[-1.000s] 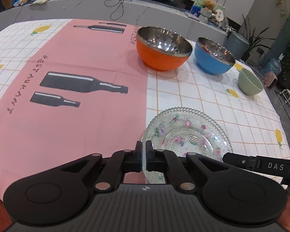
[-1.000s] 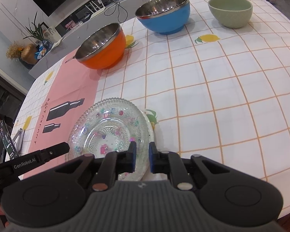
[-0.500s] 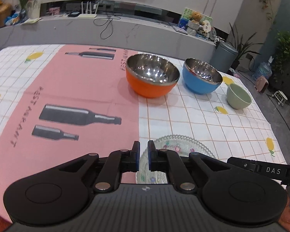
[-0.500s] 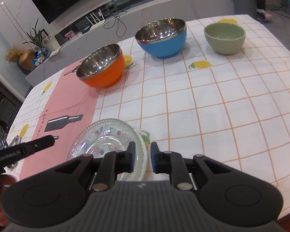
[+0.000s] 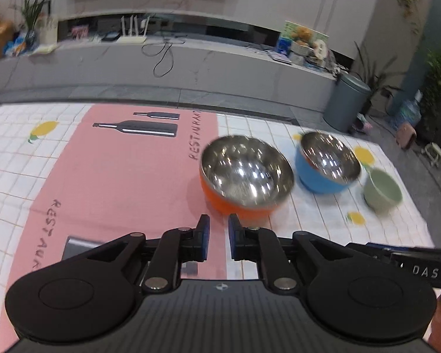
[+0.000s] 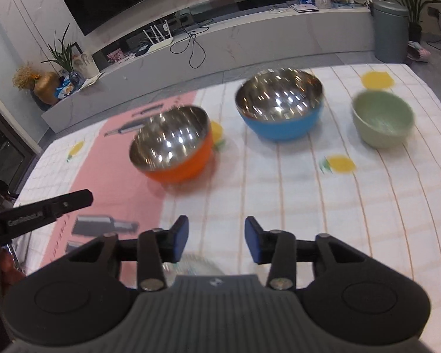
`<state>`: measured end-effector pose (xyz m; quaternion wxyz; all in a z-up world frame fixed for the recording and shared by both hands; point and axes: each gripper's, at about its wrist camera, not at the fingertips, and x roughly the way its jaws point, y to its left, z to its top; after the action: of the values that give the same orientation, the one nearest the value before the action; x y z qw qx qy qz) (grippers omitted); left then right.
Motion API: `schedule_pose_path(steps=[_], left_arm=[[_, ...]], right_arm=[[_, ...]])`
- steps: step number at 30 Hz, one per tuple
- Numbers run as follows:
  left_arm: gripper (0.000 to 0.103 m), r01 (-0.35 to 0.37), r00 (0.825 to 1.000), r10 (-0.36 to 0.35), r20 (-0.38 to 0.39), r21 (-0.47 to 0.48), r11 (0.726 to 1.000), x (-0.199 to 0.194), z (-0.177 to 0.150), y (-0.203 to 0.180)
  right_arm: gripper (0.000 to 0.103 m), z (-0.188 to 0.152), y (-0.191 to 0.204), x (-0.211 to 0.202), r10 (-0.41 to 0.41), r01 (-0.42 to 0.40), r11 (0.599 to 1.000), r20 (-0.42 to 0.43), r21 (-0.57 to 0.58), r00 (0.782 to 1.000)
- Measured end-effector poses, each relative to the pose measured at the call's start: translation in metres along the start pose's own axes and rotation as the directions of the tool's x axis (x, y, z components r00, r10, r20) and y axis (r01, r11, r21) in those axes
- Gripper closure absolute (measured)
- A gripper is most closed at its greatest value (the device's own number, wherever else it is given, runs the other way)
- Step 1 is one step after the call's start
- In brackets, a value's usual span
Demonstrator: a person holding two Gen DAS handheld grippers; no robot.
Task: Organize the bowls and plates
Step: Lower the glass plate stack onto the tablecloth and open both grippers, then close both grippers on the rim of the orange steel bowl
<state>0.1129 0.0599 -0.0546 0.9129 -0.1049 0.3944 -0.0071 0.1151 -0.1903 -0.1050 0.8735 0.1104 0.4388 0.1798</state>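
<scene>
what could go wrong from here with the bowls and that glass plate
1. The glass plate is almost hidden under the right gripper, near the table's front edge; a blind low sweep may clip it.
2. The orange bowl sits just ahead of the left gripper, whose fingers are only narrowly apart, perhaps too little to straddle its rim.
3. Both views are blurred, so aim at the blue bowl or green bowl could be off.

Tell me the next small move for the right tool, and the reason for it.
Probably ease the right tool forward toward the blue bowl. Its jaws stand wide apart and hold nothing, and the orange bowl, blue bowl and green bowl sit apart, unstacked. The left tool, slightly open and empty, faces the orange one.
</scene>
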Motion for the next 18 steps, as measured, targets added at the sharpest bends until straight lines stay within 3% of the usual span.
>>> schedule_pose_path(steps=[4,10,18], left_arm=[[0.078,0.03,0.999,-0.033,-0.037,-0.091,0.995,0.025,0.022,0.017],[0.074,-0.041,0.997,0.035,-0.066,-0.104,0.994,0.064,0.04,0.026],[0.074,-0.06,0.992,0.049,-0.119,-0.094,0.994,0.106,0.052,0.03]], right_arm=[[0.055,0.032,0.011,0.025,-0.018,0.018,1.0,-0.013,0.01,1.0],[0.053,0.069,0.017,0.072,-0.039,0.043,0.996,-0.06,0.079,0.997],[0.058,0.091,0.02,0.117,-0.091,0.1,0.991,-0.105,0.09,0.99]])
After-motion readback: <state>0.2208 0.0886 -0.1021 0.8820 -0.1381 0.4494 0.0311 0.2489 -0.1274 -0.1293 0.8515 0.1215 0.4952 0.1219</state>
